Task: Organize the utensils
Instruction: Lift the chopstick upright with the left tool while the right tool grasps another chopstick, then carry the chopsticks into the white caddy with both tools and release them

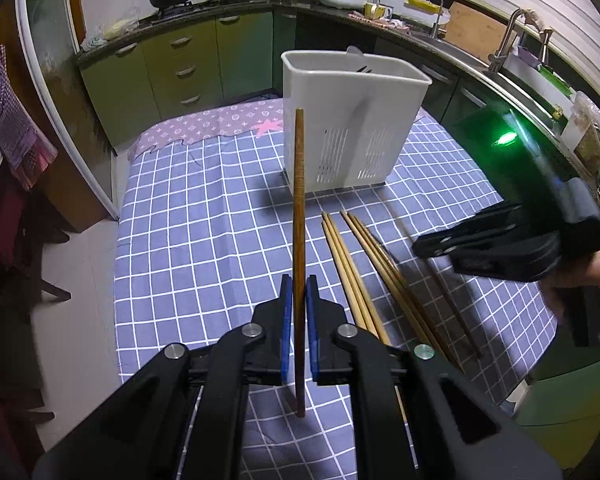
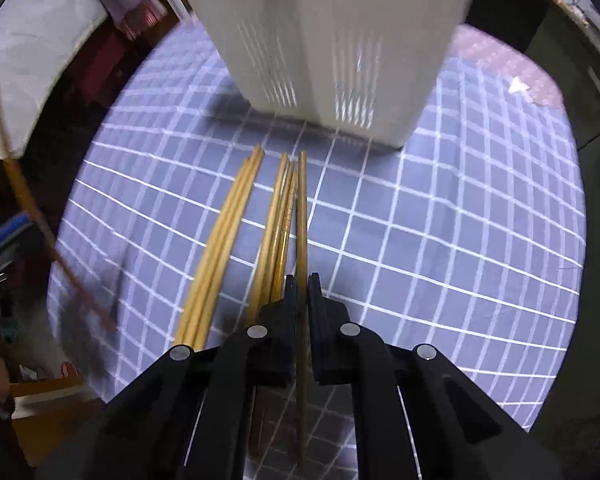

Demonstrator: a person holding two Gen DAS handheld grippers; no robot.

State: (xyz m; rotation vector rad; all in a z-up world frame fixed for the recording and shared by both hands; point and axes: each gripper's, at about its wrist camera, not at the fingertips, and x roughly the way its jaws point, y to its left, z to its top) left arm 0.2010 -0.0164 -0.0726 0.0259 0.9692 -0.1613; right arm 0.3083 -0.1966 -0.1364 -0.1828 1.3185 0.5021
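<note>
My left gripper (image 1: 299, 280) is shut on a dark brown chopstick (image 1: 299, 184), held off the cloth and pointing toward the white slotted utensil holder (image 1: 352, 120). Several pale chopsticks (image 1: 364, 272) lie side by side on the cloth in front of the holder. In the right wrist view my right gripper (image 2: 301, 280) is shut on one brown chopstick (image 2: 302, 208) at the right edge of the lying chopsticks (image 2: 228, 232), just short of the holder (image 2: 332, 40). The left gripper (image 2: 24, 220) with its chopstick shows blurred at the far left.
The table wears a blue checked cloth (image 1: 204, 220) with a purple patterned cloth (image 1: 220, 120) at its far end. Green kitchen cabinets (image 1: 188, 68), a stove with pans and a sink (image 1: 500, 60) ring the table. A hand grips the right gripper's body (image 1: 540, 248).
</note>
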